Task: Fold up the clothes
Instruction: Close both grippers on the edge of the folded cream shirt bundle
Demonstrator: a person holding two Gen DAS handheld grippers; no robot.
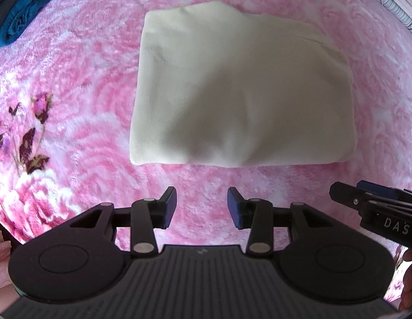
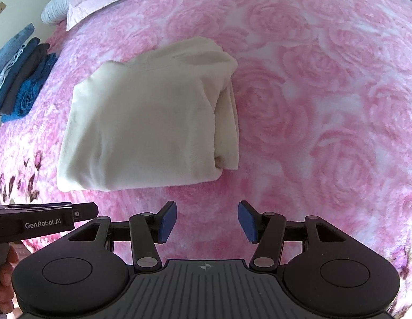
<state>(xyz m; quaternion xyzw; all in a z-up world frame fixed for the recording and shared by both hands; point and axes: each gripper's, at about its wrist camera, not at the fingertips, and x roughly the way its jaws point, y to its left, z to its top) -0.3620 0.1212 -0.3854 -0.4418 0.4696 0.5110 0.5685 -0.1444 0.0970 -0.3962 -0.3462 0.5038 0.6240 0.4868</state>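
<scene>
A cream garment (image 1: 240, 87) lies folded into a thick rectangle on the pink rose-patterned bed cover (image 1: 73, 66). It also shows in the right wrist view (image 2: 147, 122), with stacked layers visible at its right edge. My left gripper (image 1: 202, 207) is open and empty, just short of the garment's near edge. My right gripper (image 2: 207, 222) is open and empty, short of the garment's near right corner. The right gripper also shows at the right edge of the left wrist view (image 1: 373, 207), and the left gripper at the left edge of the right wrist view (image 2: 46, 218).
A stack of folded blue and dark clothes (image 2: 20, 79) sits at the far left of the bed, also in the left wrist view (image 1: 22, 8). Pillows (image 2: 81, 2) lie along the bed's far end. A wall (image 2: 14, 5) is beyond the far left.
</scene>
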